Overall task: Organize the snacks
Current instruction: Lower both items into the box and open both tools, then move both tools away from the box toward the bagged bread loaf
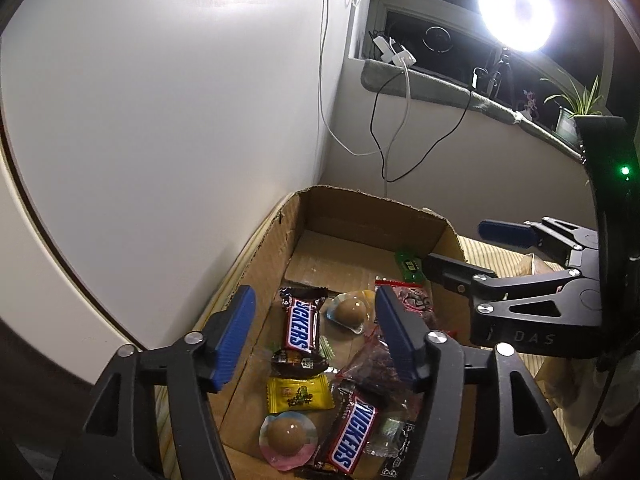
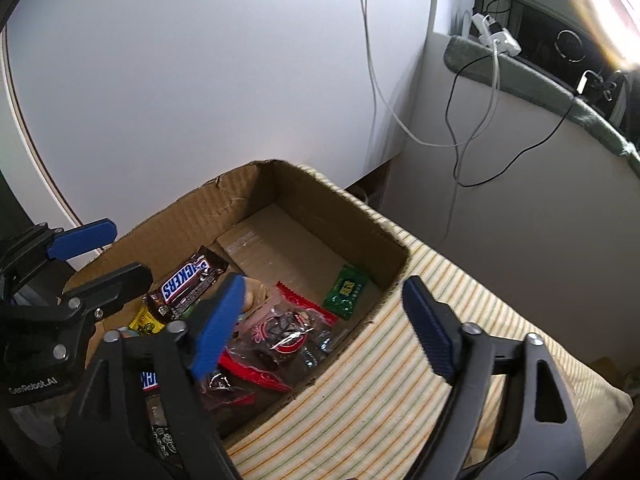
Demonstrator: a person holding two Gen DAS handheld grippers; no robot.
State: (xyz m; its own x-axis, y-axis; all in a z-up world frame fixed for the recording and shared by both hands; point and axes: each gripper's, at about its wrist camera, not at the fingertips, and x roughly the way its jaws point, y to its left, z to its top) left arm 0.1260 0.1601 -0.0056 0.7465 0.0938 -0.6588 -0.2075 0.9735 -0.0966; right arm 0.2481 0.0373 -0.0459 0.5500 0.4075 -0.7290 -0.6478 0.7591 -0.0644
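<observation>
A cardboard box (image 1: 360, 220) (image 2: 340, 216) holds loose snacks. In the left wrist view I see two Snickers bars (image 1: 300, 324) (image 1: 352, 436), two jelly cups (image 1: 351, 311) (image 1: 285, 436), a yellow packet (image 1: 300, 394), a green packet (image 1: 408, 266) and clear red-edged packets (image 2: 288, 332). My left gripper (image 1: 316, 332) (image 2: 100, 258) hangs open above the upper Snickers bar with nothing in its jaws. My right gripper (image 2: 324, 328) (image 1: 472, 250) is open wide and straddles the box's right wall, empty; one pad is over the snacks, the other over the striped cloth (image 2: 400, 380).
The box sits on the striped cloth against a white wall (image 1: 160, 120). Cables (image 1: 380, 128) hang down behind it from a window sill (image 1: 440, 84). A bright ring lamp (image 1: 516, 8) and a potted plant (image 1: 576, 104) stand on the sill.
</observation>
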